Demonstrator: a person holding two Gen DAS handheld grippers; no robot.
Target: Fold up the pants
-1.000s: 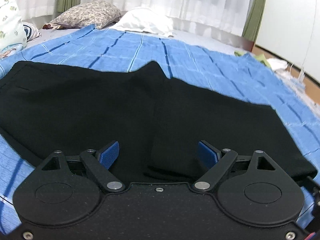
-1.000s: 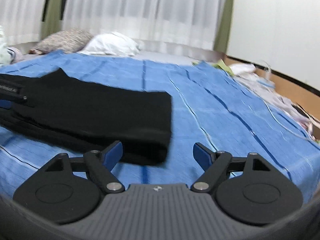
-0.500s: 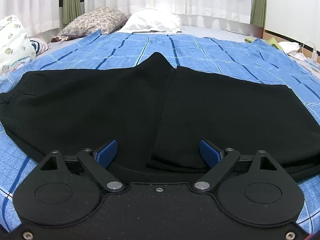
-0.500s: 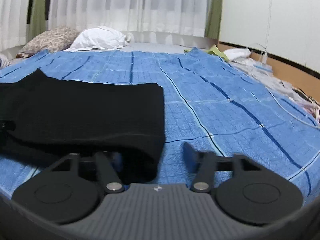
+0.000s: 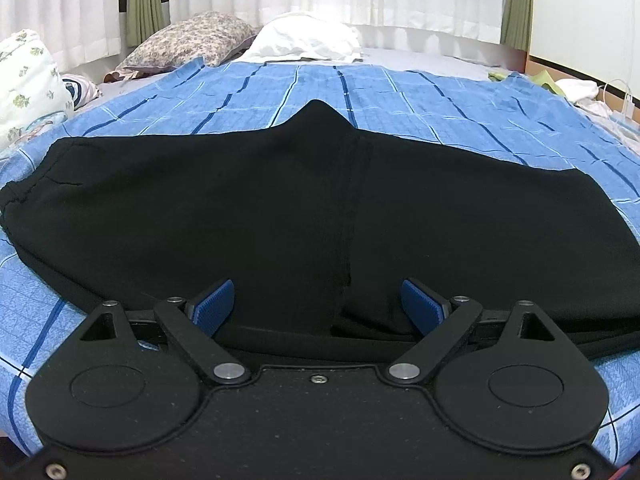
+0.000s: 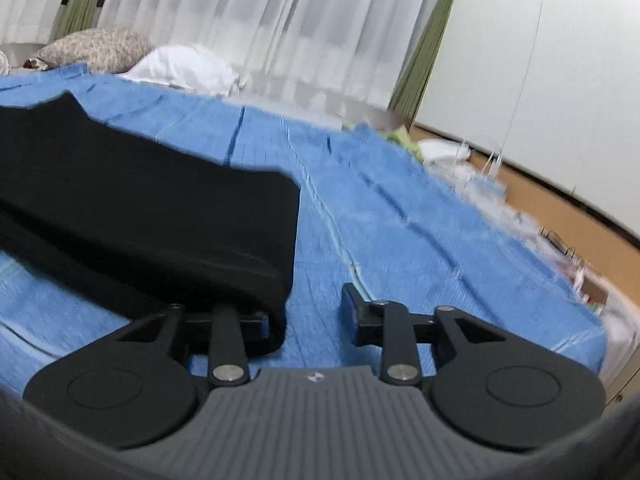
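Black pants lie flat on a blue checked bedspread, one leg folded over the other, waistband at the left. My left gripper is open, its blue pads on either side of the near edge of the pants. In the right wrist view the leg end of the pants lies at the left. My right gripper is open but narrower; its left finger is under the hem corner, the right finger rests on the bedspread.
A patterned pillow and a white pillow lie at the far end of the bed before white curtains. A floral cushion is at the left. Clothes and cables lie on the floor at the right.
My right gripper moved in to the hem corner, narrowed its jaws and tilted; its left finger went under the cloth. My left gripper moved slightly closer to the near edge and stayed open.
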